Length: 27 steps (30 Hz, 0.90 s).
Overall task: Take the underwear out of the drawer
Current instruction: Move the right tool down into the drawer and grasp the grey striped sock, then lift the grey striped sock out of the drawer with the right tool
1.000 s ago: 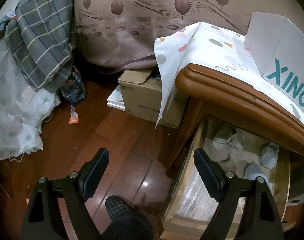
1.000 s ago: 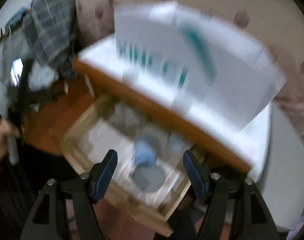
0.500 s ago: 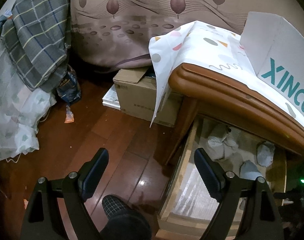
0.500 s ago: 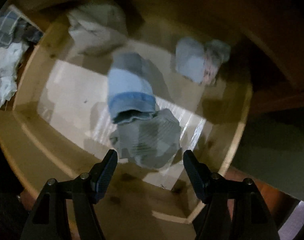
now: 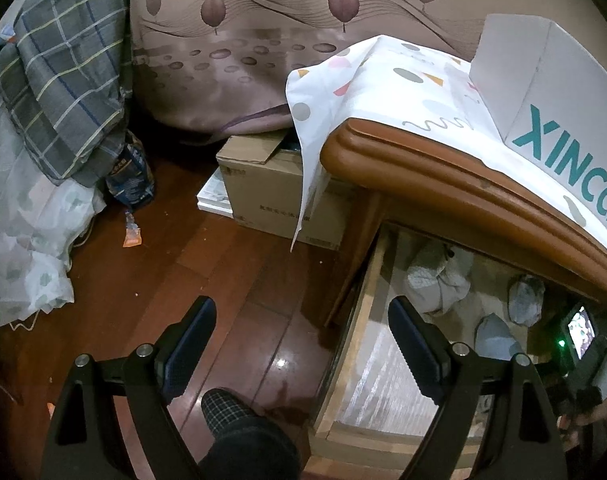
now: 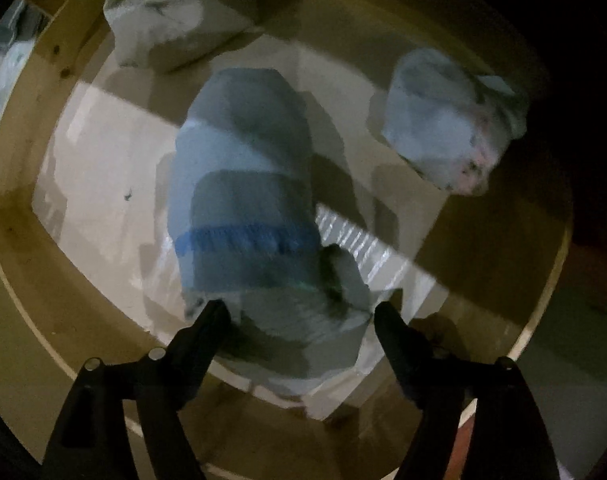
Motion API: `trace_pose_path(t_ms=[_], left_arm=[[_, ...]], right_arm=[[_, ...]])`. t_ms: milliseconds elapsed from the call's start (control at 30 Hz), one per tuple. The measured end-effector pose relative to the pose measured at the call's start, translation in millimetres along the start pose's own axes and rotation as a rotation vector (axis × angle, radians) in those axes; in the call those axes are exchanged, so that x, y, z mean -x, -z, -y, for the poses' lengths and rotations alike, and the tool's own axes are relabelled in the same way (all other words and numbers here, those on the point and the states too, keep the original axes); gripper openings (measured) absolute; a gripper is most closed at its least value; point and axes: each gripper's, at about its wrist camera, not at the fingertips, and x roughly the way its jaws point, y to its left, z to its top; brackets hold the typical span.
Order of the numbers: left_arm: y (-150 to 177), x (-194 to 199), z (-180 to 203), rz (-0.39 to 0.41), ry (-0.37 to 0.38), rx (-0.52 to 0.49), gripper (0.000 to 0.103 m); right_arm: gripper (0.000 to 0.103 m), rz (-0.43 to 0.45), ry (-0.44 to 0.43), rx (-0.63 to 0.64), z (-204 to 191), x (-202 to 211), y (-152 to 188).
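Note:
The wooden drawer [image 6: 27, 300] stands pulled out, seen from straight above in the right wrist view. A light blue underwear roll with a darker blue band [image 6: 243, 184] lies in its middle. A grey folded piece [image 6: 303, 332] lies just below it. My right gripper [image 6: 301, 310] hangs low over that grey piece, one finger on each side, jaws opening, pads not pressing on it. A pale blue bundle [image 6: 451, 120] and a whitish bundle [image 6: 171, 12] lie farther back. My left gripper [image 5: 301, 320] is open and empty above the drawer's left wall [image 5: 367, 280] and the floor.
The cabinet's brown top edge [image 5: 443, 172] overhangs the drawer, covered by a dotted cloth [image 5: 383, 80] and a white box [image 5: 543, 92]. A cardboard box [image 5: 263, 184] stands on the dark wood floor [image 5: 207, 264]. A checked-trousered knee [image 5: 231, 416] shows below; bedding [image 5: 27, 216] lies left.
The right gripper has dropped from above the cabinet down into the drawer, close over the blue and grey pieces, and its jaws have widened. Its body now shows in the left wrist view.

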Motion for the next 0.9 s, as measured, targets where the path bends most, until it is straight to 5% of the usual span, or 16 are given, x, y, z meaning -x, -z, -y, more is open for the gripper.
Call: trace_pose_path(t_ms=[333,667,900], left_arm=[[0,-4,2,-0.019,0.004,-0.011,0.086],[5,-9,9,-0.025,-0.013,-0.032,0.086],[7,-12,16,-0.041,-0.016,-0.052,0.086]], right_arm=[[0.078,-0.028,-0.027,0.035,2,-9,-13],[0.034,0.023,-0.068,0.075,-3,1,-2],[0.031,0.146,0.018,0.058,-9,22,30]])
